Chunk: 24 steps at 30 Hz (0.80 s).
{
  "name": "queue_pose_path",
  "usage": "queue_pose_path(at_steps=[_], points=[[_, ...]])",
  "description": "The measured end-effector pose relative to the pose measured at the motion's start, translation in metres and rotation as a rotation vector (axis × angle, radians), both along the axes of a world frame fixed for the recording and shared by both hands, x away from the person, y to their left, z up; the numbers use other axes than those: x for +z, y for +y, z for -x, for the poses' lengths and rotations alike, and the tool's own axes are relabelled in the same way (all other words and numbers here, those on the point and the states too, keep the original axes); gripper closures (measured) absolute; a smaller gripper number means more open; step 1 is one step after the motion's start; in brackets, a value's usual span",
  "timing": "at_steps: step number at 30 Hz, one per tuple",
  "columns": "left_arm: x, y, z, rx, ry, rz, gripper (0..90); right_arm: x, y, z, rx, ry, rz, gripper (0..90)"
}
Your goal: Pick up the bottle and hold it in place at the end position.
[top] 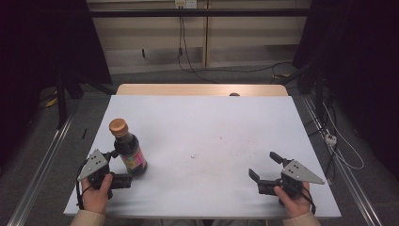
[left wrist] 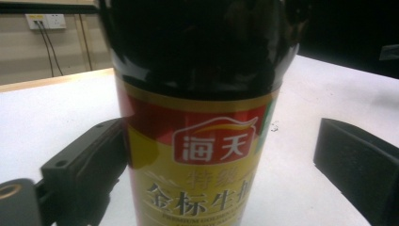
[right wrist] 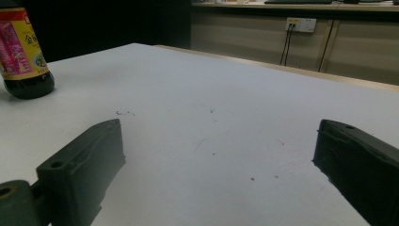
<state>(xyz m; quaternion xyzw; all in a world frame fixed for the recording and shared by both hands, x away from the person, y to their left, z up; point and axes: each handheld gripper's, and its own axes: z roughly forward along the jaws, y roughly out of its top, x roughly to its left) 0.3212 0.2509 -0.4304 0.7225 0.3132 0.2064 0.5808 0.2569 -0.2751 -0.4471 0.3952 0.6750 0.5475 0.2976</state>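
Standing upright near the left front of the white table [top: 202, 122], a dark soy sauce bottle [top: 128, 149] with a tan cap sits between the spread jaws of the left gripper [top: 123, 165]. The high view gives the whole bottle and the person's left hand [top: 97, 194] on the tool, but not whether the pads touch the glass. The left gripper view settles more: there the bottle [left wrist: 197, 117] looms close, its yellow and red label readable; one jaw lies against or just beside the label's edge, the other stands clear of it with bare table between, so the gripper is released, not clamped. Farther right, the right gripper [top: 266, 165] rests low near the front right of the table, jaws wide and empty. The right gripper view adds faint specks on the table [right wrist: 235, 103] and the bottle [right wrist: 23, 52] well away.
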Motion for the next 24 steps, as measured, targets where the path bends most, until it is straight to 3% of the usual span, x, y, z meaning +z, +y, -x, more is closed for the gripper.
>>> queue_pose_path(at_steps=[12,24], points=[[0.003,0.004,-0.001,0.034,0.014,0.014,3.5,0.0,0.0,0.0,0.003,-0.001,-0.001,1.7],[0.013,0.001,-0.007,0.048,0.031,-0.009,5.6,0.0,-0.001,-0.001,0.003,0.001,-0.003,1.8]])
